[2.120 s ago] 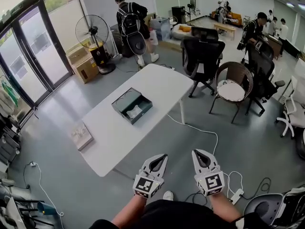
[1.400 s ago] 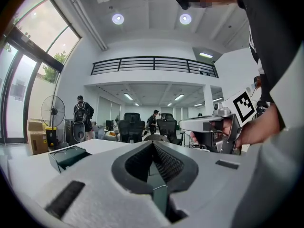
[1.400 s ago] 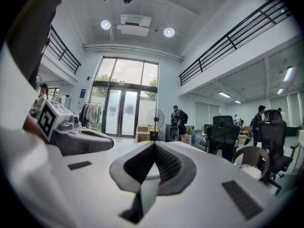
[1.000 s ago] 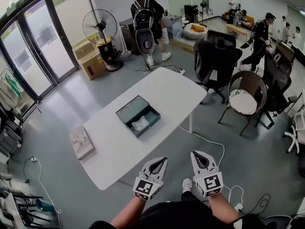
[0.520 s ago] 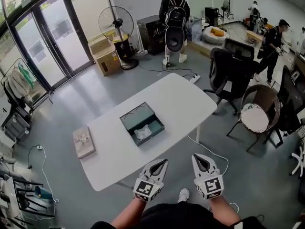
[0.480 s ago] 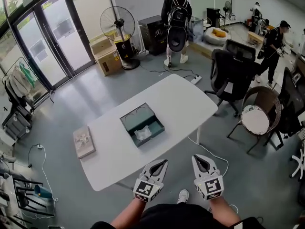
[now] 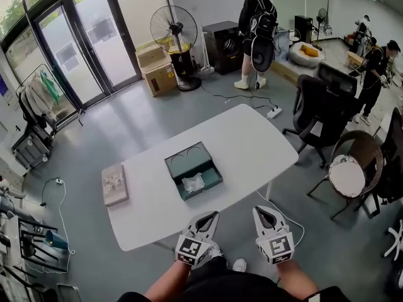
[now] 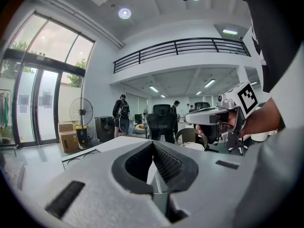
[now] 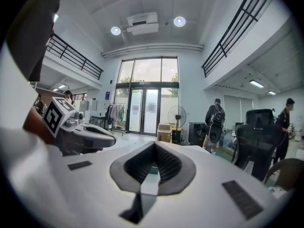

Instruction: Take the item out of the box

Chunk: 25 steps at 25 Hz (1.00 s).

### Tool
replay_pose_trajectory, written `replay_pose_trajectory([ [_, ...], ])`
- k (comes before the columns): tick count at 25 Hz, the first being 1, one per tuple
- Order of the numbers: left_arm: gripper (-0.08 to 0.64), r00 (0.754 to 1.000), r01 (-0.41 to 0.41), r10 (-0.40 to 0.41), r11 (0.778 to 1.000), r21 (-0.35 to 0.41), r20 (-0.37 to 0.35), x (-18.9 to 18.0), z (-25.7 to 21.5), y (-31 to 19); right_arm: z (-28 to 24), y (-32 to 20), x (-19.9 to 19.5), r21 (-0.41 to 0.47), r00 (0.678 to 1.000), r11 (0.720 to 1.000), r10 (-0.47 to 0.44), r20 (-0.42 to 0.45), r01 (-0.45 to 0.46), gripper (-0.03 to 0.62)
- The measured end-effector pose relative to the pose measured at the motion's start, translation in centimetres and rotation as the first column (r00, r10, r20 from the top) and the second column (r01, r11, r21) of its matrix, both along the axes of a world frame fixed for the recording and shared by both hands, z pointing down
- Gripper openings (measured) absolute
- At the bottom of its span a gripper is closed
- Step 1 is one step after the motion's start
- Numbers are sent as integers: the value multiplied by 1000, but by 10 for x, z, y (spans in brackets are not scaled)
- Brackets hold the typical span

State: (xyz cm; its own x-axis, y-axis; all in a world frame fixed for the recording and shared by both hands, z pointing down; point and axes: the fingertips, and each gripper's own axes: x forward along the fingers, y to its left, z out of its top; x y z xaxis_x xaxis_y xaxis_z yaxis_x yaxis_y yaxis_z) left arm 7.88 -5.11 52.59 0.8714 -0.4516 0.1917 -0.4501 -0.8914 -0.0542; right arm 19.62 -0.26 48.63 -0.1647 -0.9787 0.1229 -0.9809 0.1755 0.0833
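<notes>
An open dark green box [image 7: 193, 169] lies in the middle of the white table [image 7: 252, 143]. A crumpled white item [image 7: 192, 183] rests in the box's near half. Both grippers hang in front of the table's near edge, apart from the box. My left gripper [image 7: 213, 214] is shut and holds nothing; its jaws [image 8: 153, 142] meet at the tip. My right gripper [image 7: 257, 209] stands beside it with jaws [image 9: 154, 143] closed on nothing. The box's edge [image 8: 78, 156] shows low at the left in the left gripper view.
A flat beige book-like object [image 7: 115, 184] lies at the table's left end. Black office chairs [image 7: 324, 112] and a wicker chair [image 7: 352, 172] stand to the right. A standing fan [image 7: 173, 30], cardboard boxes [image 7: 157, 74] and a person with a backpack [image 7: 258, 24] are beyond. A white cable [image 7: 283, 212] runs on the floor.
The view has swung so the table sits more centred and nearer. The person with the backpack stays by the far wall. Both grippers remain shut, side by side.
</notes>
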Motion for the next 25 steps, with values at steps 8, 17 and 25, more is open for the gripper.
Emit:
replay_pose_trajectory([
  [8,8,998,56,-56,998,-4,-13,-10,9,-72,-8,-80,-9,13,998,998,-56,-7,56,6],
  [17,8,995,97,-97,995,-9,-31,-38,9,-149,-7,-168,-44,0,993,993,-116,-24,116,6],
  [25,8,992,126,-127,992,-19,-25,-63,3,-191,-6,-212,-72,-26,987,987,-162,4,162,6],
])
